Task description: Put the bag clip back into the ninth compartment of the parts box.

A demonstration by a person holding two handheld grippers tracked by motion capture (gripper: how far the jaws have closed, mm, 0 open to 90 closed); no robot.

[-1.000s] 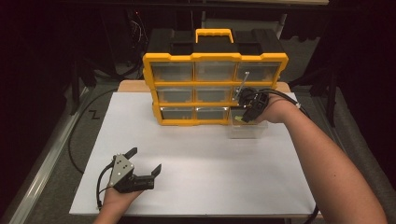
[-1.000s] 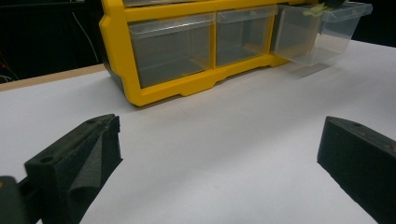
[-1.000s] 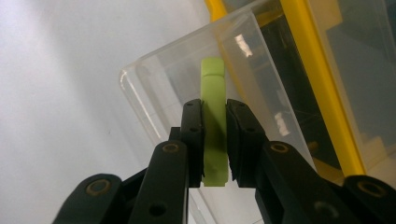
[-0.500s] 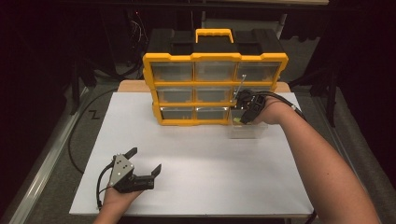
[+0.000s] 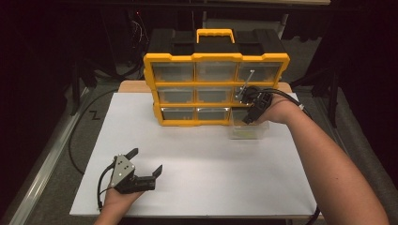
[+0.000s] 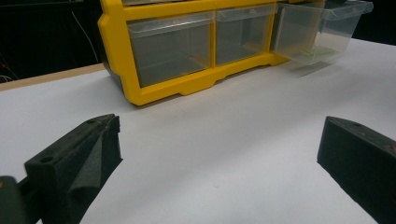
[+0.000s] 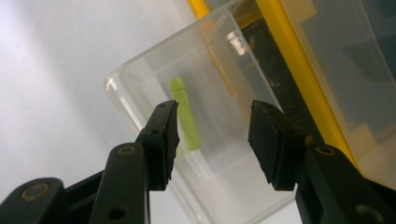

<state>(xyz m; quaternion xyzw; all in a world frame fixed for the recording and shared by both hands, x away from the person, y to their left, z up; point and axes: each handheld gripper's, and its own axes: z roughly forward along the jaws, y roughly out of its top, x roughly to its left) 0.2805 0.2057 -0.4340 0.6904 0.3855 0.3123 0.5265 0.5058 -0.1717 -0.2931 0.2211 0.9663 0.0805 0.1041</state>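
Note:
A yellow organizer [image 5: 216, 89] with clear drawers stands at the back of the white table. Its bottom right drawer [image 5: 248, 131] is pulled out onto the table, and a small green stick [image 7: 184, 112] lies on its floor. My right gripper [image 5: 248, 115] hovers over that drawer and points down into it. Its jaws have just been opening, and in the right gripper view [image 7: 212, 140] nothing is between the pads. My left gripper [image 5: 145, 161] rests open and empty near the front left of the table, facing the organizer [image 6: 187, 84].
The white tabletop [image 5: 206, 159] spreads between the two grippers. Dark floor and cables lie off its left edge [image 5: 80, 140]. The organizer's black top carries a yellow handle [image 5: 215, 33]. The other drawers are pushed in.
The right forearm has shifted slightly while its gripper stays over the pulled-out drawer. The left gripper has not moved.

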